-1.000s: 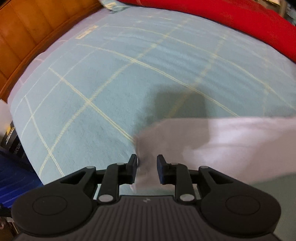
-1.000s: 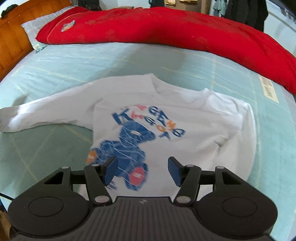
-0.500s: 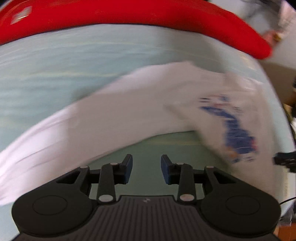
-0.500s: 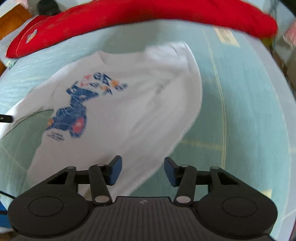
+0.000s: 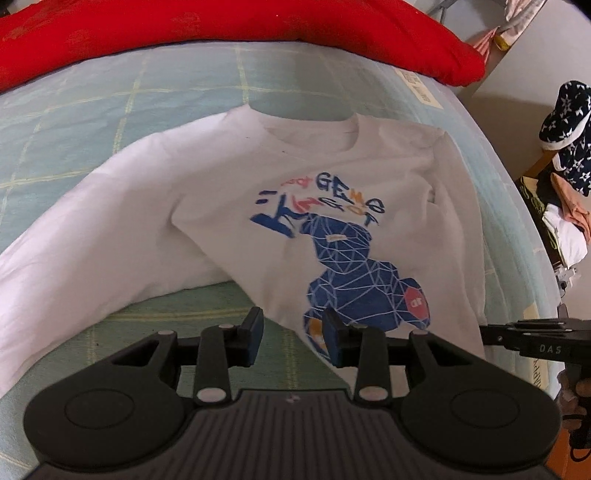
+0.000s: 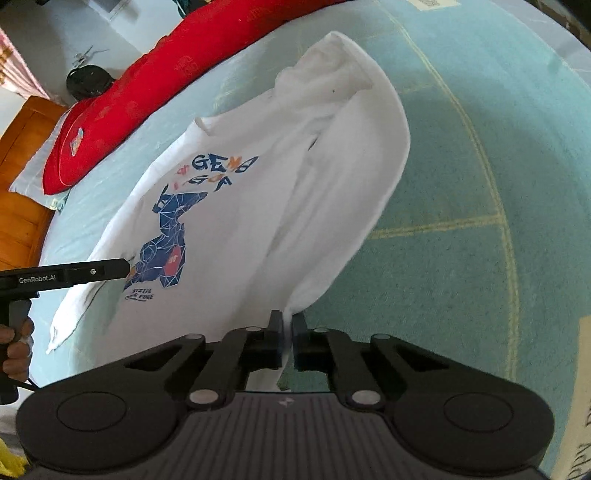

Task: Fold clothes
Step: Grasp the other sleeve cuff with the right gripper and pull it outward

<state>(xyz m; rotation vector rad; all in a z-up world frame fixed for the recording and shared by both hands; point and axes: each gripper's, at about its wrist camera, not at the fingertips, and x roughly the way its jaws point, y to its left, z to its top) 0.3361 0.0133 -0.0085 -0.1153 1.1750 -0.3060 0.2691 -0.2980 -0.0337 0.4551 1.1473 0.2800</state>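
A white long-sleeved shirt (image 5: 229,184) with a blue bear print lies face up on the light blue bed; it also shows in the right wrist view (image 6: 229,192). Its left sleeve (image 5: 74,251) lies spread out to the left. My left gripper (image 5: 293,338) is open and empty, just above the shirt's bottom hem. My right gripper (image 6: 288,341) is shut on the cuff of the right sleeve (image 6: 354,192), which runs down the shirt's right side. The left gripper shows from the side in the right wrist view (image 6: 74,275), over the hem.
A long red quilt (image 5: 221,33) lies across the back of the bed. The light blue checked sheet (image 6: 480,184) stretches to the right. A wooden headboard (image 6: 18,166) stands at the far left. Clothes and a star-patterned item (image 5: 565,125) are piled beside the bed.
My left gripper let go of the left sleeve's cuff and swung right to the shirt's hem. My right gripper moved right and shut on the right sleeve's cuff.
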